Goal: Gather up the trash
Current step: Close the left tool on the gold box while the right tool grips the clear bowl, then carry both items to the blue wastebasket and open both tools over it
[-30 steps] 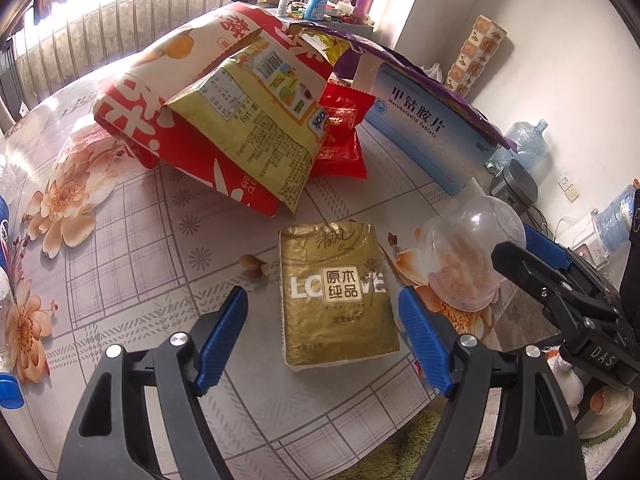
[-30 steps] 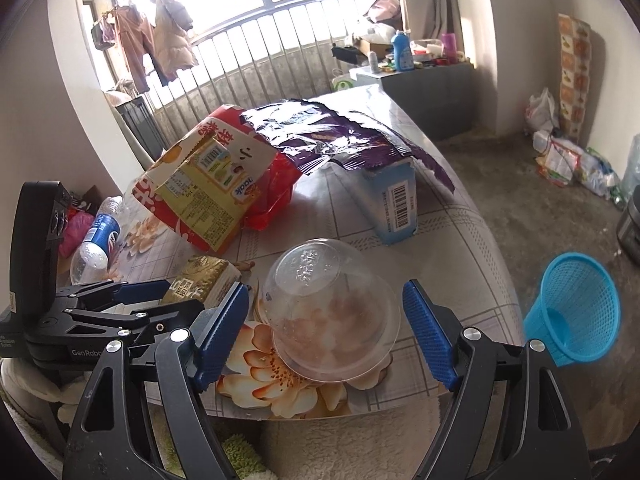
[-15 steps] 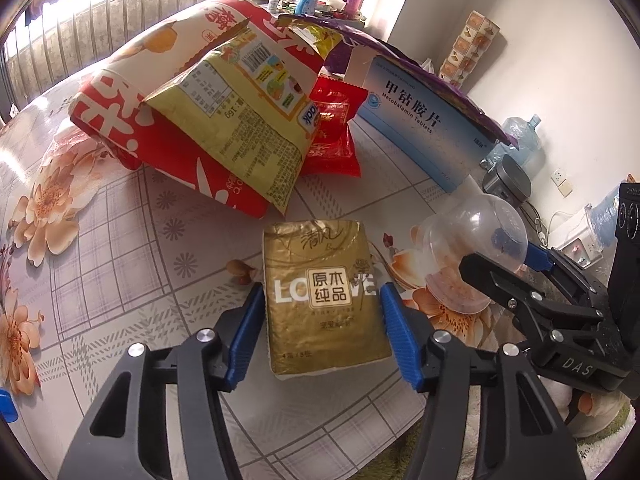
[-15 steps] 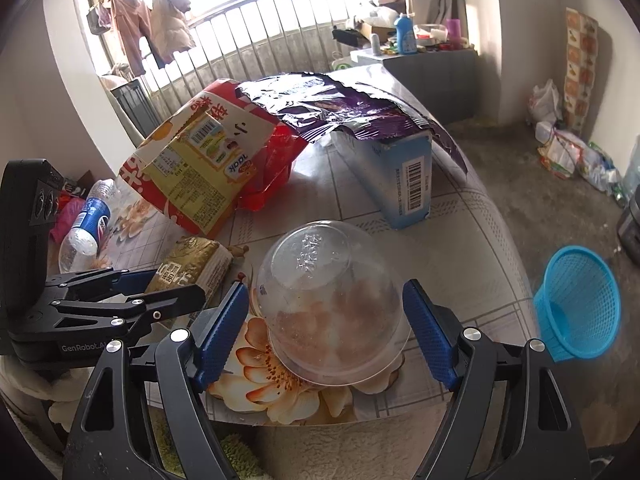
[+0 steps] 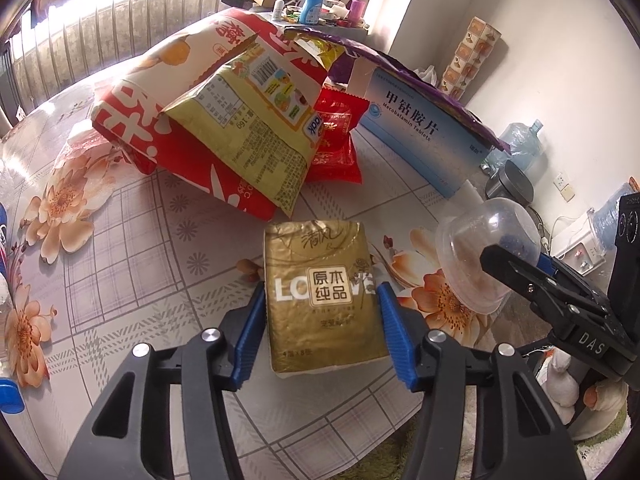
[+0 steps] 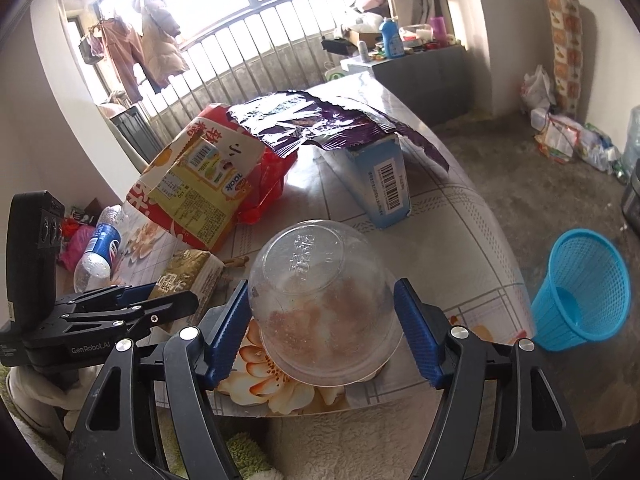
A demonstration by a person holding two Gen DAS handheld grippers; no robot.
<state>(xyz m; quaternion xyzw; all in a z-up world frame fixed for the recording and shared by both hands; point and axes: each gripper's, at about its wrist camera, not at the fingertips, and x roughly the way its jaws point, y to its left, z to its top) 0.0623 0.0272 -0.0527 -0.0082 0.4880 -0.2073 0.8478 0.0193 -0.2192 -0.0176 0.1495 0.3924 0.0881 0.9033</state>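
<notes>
My left gripper point(image 5: 320, 312) has its blue pads against both long sides of the gold tissue pack point(image 5: 322, 296), clamped on it where it lies flat on the floral tablecloth point(image 5: 120, 248) near the table's front edge. At 12 o'clock from the pack sits the heap of wrappers: a red-and-white snack bag point(image 5: 160, 92) with a yellow chip bag point(image 5: 248, 132) lying across it, and a small red packet point(image 5: 336, 136) tucked under their right side at about 1 o'clock. Further round at 2 o'clock is the blue medicine box point(image 5: 420, 136), with a torn purple foil wrapper point(image 5: 400, 68) draped over its top. At 3 o'clock from the pack stands the clear plastic cup point(image 6: 324, 300), upside down on the cloth at the table's edge. In the right wrist view my right gripper point(image 6: 324, 320) straddles that cup, its pads point(image 6: 228, 332) just beside the walls on both sides; I cannot tell whether they press it yet. At 3 o'clock from the cup, down on the floor and well apart from the table, is a blue mesh wastebasket point(image 6: 584, 292). A plastic drink bottle point(image 6: 98, 256) lies at 9 o'clock beyond the left gripper.
</notes>
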